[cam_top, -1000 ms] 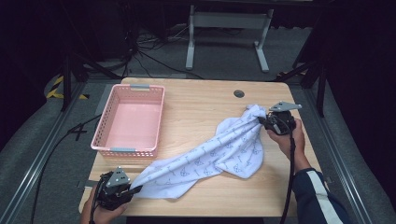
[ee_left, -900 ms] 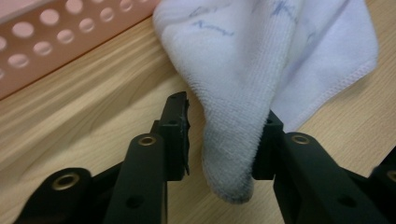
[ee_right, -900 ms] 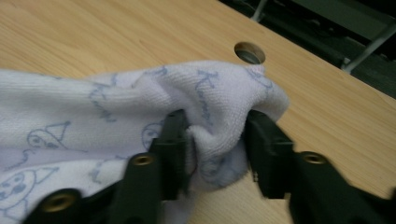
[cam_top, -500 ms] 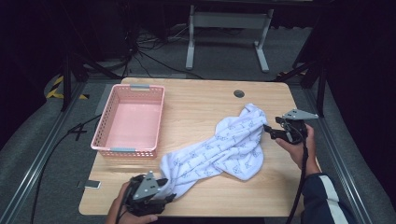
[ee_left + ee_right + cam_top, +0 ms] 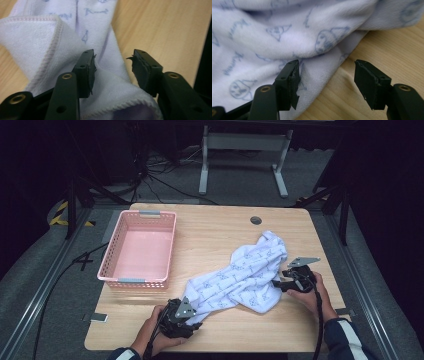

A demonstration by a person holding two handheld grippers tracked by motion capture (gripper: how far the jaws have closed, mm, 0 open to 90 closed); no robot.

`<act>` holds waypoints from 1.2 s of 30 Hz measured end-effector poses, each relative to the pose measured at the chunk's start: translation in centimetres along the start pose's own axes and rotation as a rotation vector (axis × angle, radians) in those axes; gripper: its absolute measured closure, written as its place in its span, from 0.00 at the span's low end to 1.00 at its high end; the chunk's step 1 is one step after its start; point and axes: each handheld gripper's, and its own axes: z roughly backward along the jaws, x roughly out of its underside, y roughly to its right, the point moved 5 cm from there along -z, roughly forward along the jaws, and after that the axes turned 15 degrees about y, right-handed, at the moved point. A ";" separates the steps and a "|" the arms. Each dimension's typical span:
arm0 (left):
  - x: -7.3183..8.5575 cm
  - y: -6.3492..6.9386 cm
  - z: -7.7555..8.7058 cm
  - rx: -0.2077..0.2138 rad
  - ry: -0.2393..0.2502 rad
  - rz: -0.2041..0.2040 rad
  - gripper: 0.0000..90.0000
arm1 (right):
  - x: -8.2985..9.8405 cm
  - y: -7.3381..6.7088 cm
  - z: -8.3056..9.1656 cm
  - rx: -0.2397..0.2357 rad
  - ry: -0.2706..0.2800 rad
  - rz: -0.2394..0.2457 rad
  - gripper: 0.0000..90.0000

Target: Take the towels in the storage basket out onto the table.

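High view overlooks the table; both gripper views closely share the cloth.

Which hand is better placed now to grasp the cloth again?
Probably left: the left gripper has a cloth fold between its open fingers. The right gripper stands at the cloth's edge, partly over bare table.

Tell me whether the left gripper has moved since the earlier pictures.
Yes. The left gripper has slid rightward along the table's near edge, away from the corner nearest the pink basket, toward the printed cloth.
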 end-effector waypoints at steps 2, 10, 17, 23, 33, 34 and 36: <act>0.2 -0.4 0.1 -0.008 -0.013 0.002 0.67 | 0.3 -0.3 -0.3 -0.005 -0.008 -0.011 0.48; 0.0 -2.1 1.7 -0.056 0.032 0.008 0.94 | 0.0 0.7 0.7 0.082 0.002 0.016 0.90; -2.2 -2.7 5.9 -0.025 0.242 0.089 0.95 | -2.0 3.2 4.6 0.159 0.154 -0.066 0.91; -3.8 -0.9 8.9 0.014 0.330 0.045 0.95 | -4.6 2.3 9.5 0.195 0.306 -0.039 0.91; 1.1 -0.4 9.3 0.056 0.161 0.110 0.92 | -0.8 2.4 10.2 0.181 0.095 -0.113 0.84; 1.4 -0.5 9.4 0.054 0.139 0.113 0.89 | -0.2 2.4 9.9 0.176 0.063 -0.111 0.81; 1.3 -0.8 9.8 0.035 0.148 0.135 0.71 | 0.4 2.7 9.8 0.179 0.019 -0.105 0.66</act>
